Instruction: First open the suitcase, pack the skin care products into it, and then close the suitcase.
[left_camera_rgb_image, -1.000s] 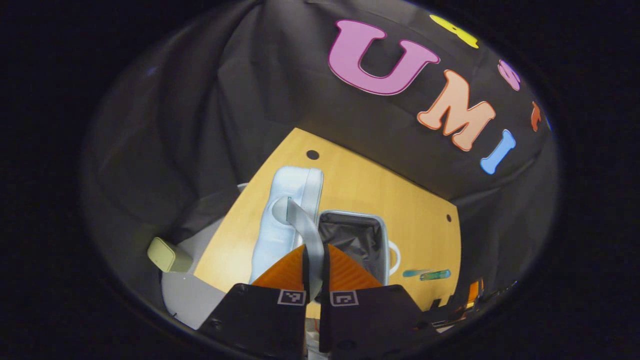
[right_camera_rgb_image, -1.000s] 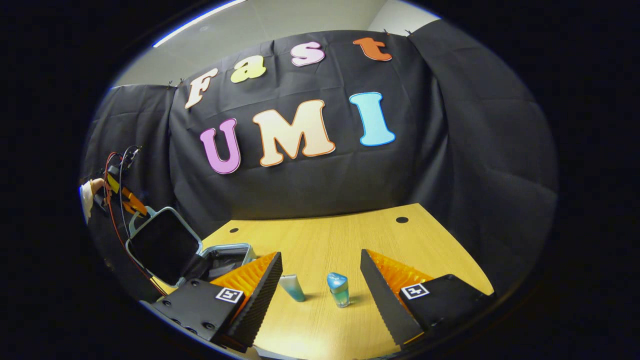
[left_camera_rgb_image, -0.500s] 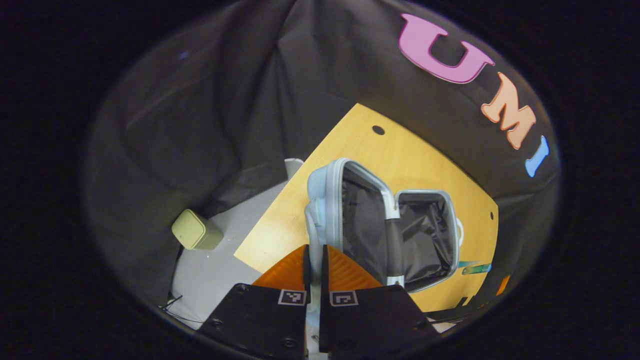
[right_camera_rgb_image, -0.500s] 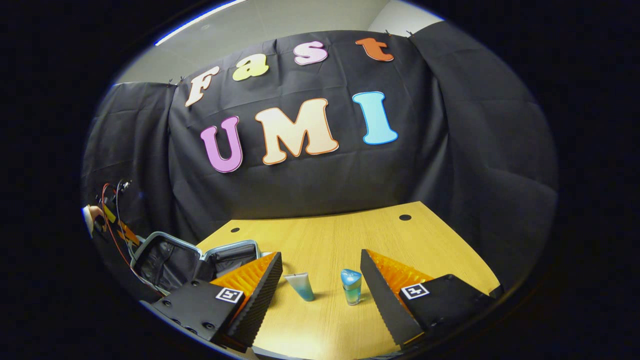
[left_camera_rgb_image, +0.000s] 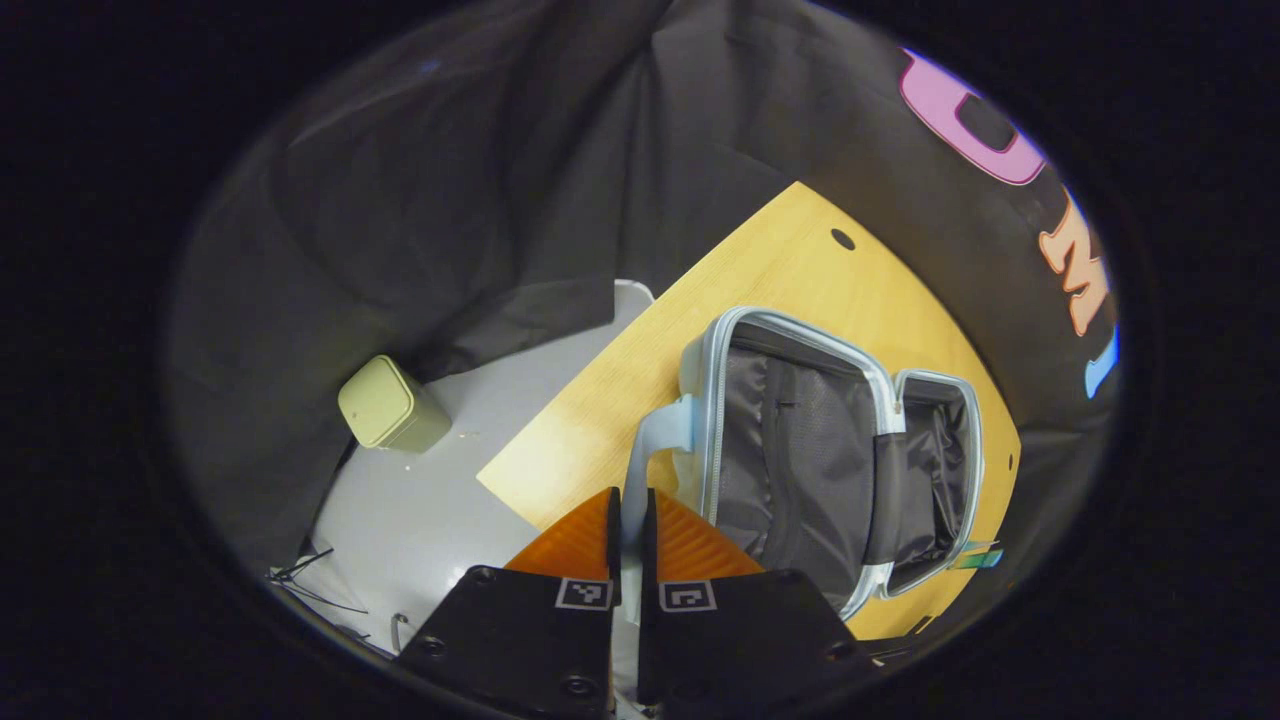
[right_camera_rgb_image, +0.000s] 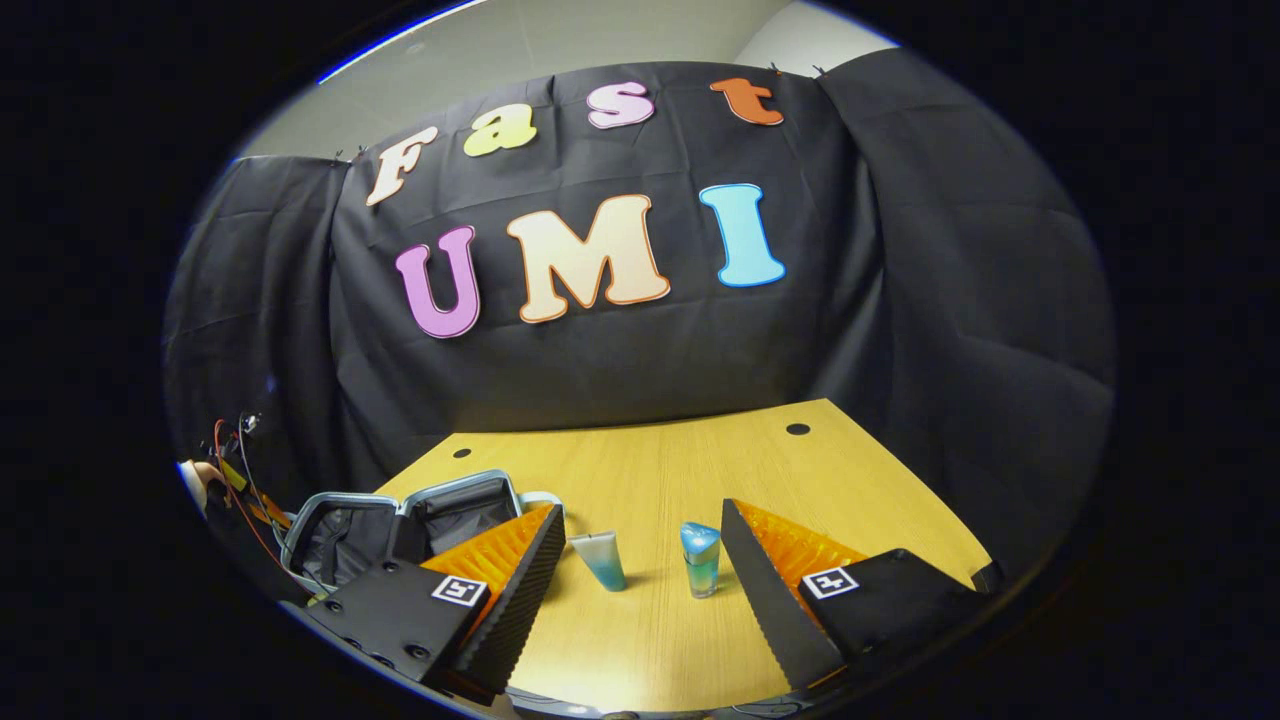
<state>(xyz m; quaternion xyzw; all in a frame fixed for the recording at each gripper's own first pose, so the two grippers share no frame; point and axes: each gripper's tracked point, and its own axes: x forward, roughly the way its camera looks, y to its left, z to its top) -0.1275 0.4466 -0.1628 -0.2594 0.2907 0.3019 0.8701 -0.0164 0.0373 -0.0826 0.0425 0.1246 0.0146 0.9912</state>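
A pale blue suitcase (left_camera_rgb_image: 700, 350) lies open on the wooden table (left_camera_rgb_image: 790, 250), its dark-lined lid (left_camera_rgb_image: 790, 450) folded out toward the table's edge beside the base (left_camera_rgb_image: 935, 470). My left gripper (left_camera_rgb_image: 630, 520) is shut on the lid's pale handle (left_camera_rgb_image: 655, 440). In the right gripper view, a small blue-green tube (right_camera_rgb_image: 600, 560) and a blue-capped bottle (right_camera_rgb_image: 700, 558) stand on the table (right_camera_rgb_image: 650, 460). They are just ahead of my open right gripper (right_camera_rgb_image: 640, 520), between its fingers' lines. The open suitcase (right_camera_rgb_image: 420, 515) lies at the left, with the left gripper (right_camera_rgb_image: 235, 480) and a hand beyond it.
A small pale green bin (left_camera_rgb_image: 385, 405) stands on the grey floor (left_camera_rgb_image: 450, 520) beside the table's corner. Loose cables (left_camera_rgb_image: 300, 570) lie on the floor nearby. Black cloth walls close in the booth behind the table. Bare tabletop stretches behind the two products.
The lid has swung from upright down to almost flat, pulled outward by my left gripper on its handle. My right gripper has barely moved.
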